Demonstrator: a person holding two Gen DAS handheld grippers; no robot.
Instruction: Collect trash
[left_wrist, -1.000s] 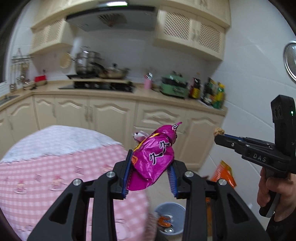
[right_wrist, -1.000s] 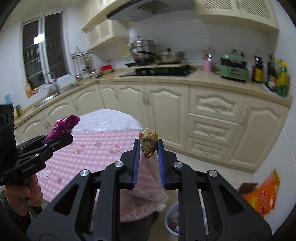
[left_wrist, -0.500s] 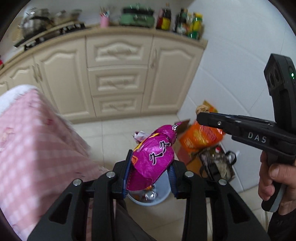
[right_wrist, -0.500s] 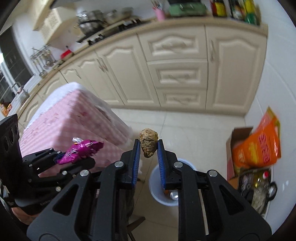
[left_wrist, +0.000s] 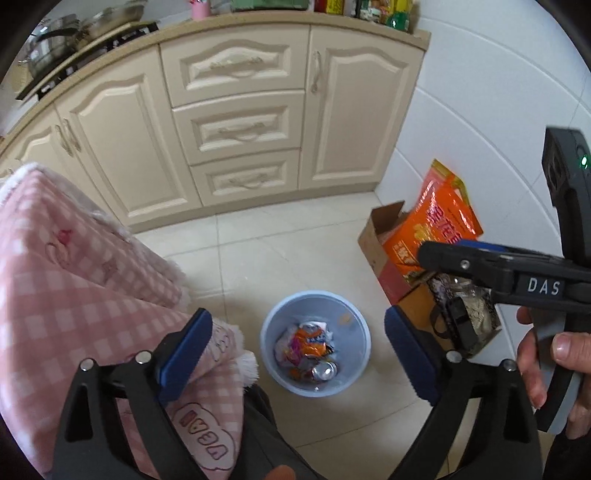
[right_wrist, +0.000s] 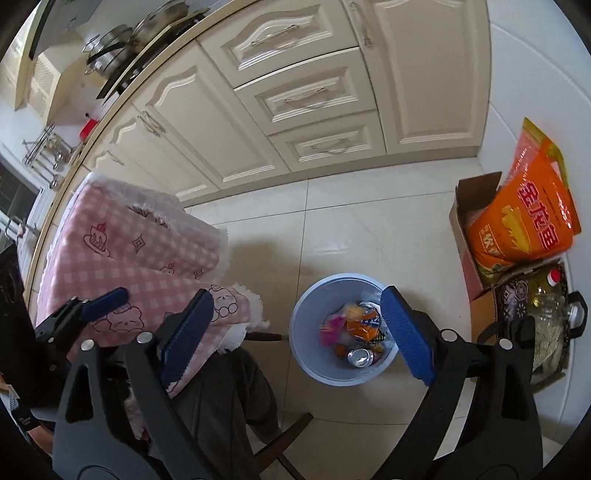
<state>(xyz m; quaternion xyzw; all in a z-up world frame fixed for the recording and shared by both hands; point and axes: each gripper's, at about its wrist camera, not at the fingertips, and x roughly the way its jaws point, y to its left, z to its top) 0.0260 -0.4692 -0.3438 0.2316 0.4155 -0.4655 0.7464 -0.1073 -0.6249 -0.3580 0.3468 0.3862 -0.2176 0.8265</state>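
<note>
A light blue trash bin (left_wrist: 354, 321) stands on the tiled floor and holds crumpled wrappers (left_wrist: 306, 341) and a drink can (left_wrist: 324, 370). It also shows in the right wrist view (right_wrist: 306, 306), with a can (right_wrist: 359, 357) and a magenta wrapper (right_wrist: 330, 328) inside. My left gripper (left_wrist: 297, 354) is open and empty, high above the bin. My right gripper (right_wrist: 295, 332) is open and empty too, above the bin. The right gripper shows from the side in the left wrist view (left_wrist: 480, 264).
A table with a pink checked cloth (left_wrist: 74, 295) is at the left, next to the bin. A cardboard box (right_wrist: 469, 229) with an orange bag (right_wrist: 532, 214) and a dark basket (right_wrist: 535, 325) stand at the right by the wall. Cream cabinets (left_wrist: 236, 125) lie beyond.
Both grippers have opened over the bin. The magenta wrapper has left the left gripper and the brown lump has left the right one. Both views now tilt further down.
</note>
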